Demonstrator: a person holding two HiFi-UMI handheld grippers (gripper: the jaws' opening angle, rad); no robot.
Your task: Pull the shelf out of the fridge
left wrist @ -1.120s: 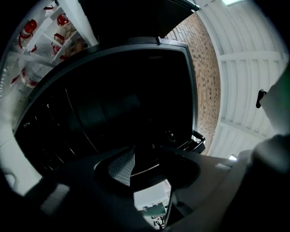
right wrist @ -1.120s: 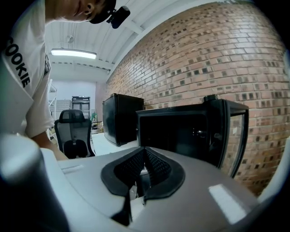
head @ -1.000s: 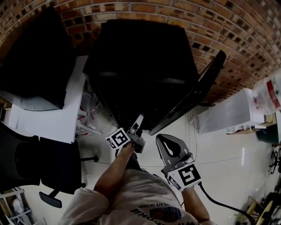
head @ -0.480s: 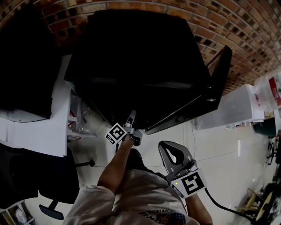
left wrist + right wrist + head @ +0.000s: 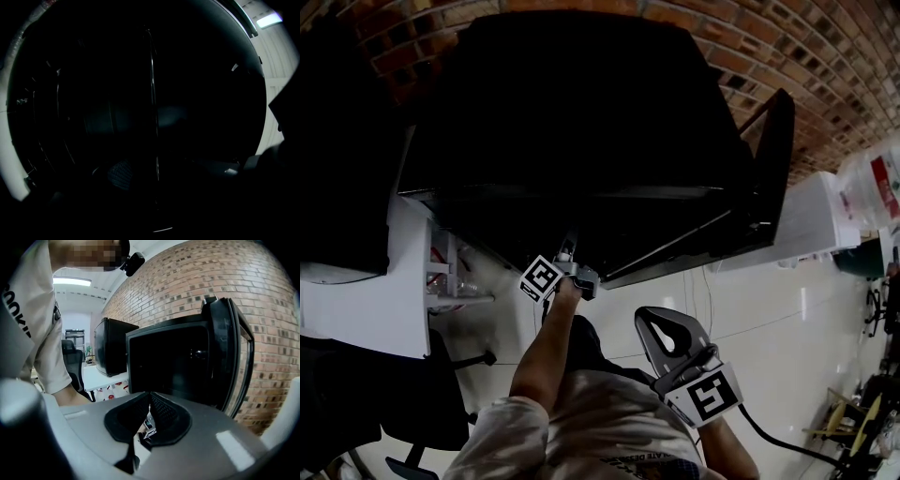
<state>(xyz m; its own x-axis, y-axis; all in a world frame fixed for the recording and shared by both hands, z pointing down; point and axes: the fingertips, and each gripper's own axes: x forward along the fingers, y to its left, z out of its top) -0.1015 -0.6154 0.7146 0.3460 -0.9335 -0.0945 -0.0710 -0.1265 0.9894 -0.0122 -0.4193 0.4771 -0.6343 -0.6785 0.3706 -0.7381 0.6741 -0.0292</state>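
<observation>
The black fridge (image 5: 572,122) stands against the brick wall with its door (image 5: 769,169) swung open to the right. My left gripper (image 5: 569,246) reaches into the fridge's dark opening. In the left gripper view the inside is almost black. A thin wire of the shelf (image 5: 152,93) runs upright between the jaws of my left gripper (image 5: 174,171); one ribbed pad (image 5: 119,174) stands apart to its left. The jaws are spread and no pad presses on the wire. My right gripper (image 5: 649,319) hangs back near my body, shut and empty, its tips (image 5: 150,393) meeting.
A white desk (image 5: 356,309) with a dark box (image 5: 337,187) stands left of the fridge, with bottles (image 5: 455,272) on its lower rack. A black chair (image 5: 356,403) is at the lower left. A white cabinet (image 5: 825,225) stands right of the door. A cable (image 5: 778,436) trails on the floor.
My head and left gripper have moved closer to the fridge, and the left gripper has gone deeper into its opening. The right gripper has stayed low by my body.
</observation>
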